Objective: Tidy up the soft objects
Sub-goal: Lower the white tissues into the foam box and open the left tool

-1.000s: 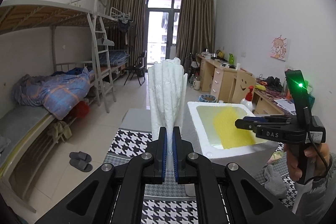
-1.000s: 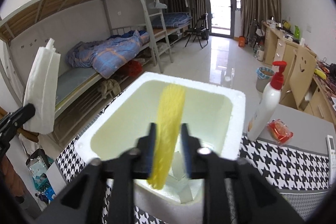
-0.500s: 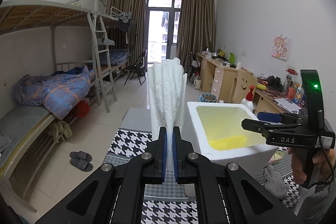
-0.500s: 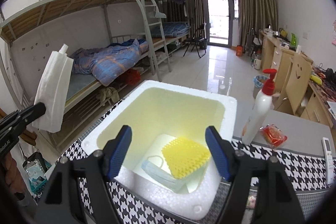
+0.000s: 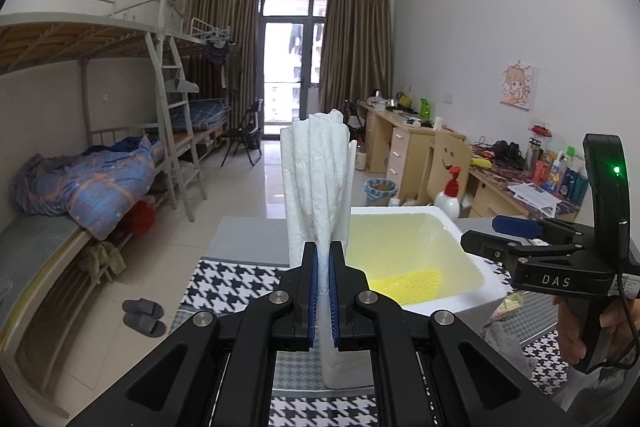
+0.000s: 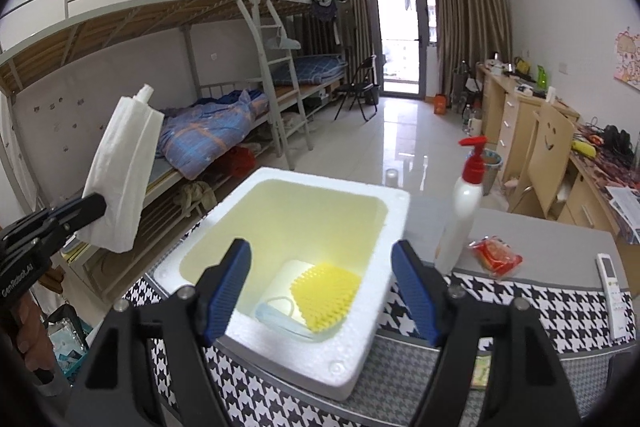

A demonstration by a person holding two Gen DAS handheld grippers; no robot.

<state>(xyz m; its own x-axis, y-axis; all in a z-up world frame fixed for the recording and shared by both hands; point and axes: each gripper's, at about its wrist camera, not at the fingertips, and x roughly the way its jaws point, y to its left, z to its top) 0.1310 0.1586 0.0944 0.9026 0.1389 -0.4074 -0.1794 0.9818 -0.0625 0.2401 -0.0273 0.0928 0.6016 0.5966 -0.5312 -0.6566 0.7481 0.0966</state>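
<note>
- Left tool (image 5: 324, 287): its blue pads are clamped on a white folded cloth (image 5: 316, 187), which stands upright between them, fanning out above and reaching down below the pads. In the right wrist view the same cloth (image 6: 122, 179) hangs in the air to the left of the box, pinched at its lower edge.
- Right tool (image 6: 320, 291): jaws stand wide with nothing between them, having opened within the last second; it hovers over the near edge of the box. A hand (image 5: 592, 327) grips its handle at the right of the left wrist view.
- Box (image 6: 332, 359): white foam, open top, on the houndstooth-covered counter (image 6: 540, 311). On its floor lie a yellow mesh sleeve (image 6: 324, 293) and, touching it on the left, a pale blue mask (image 6: 276, 315).
- Just right of the box stands a white pump bottle (image 6: 460, 211) with a red top; beside it a red packet (image 6: 496, 255), and further right a white remote (image 6: 612, 275).
- Beyond the counter: tiled floor, a pair of slippers (image 5: 144, 315) on it.
- Bunk beds (image 6: 224, 107) along the left wall, a blue checked quilt heaped on the lower one.
- At the far end, curtains either side of a glass door (image 5: 292, 67).
</note>
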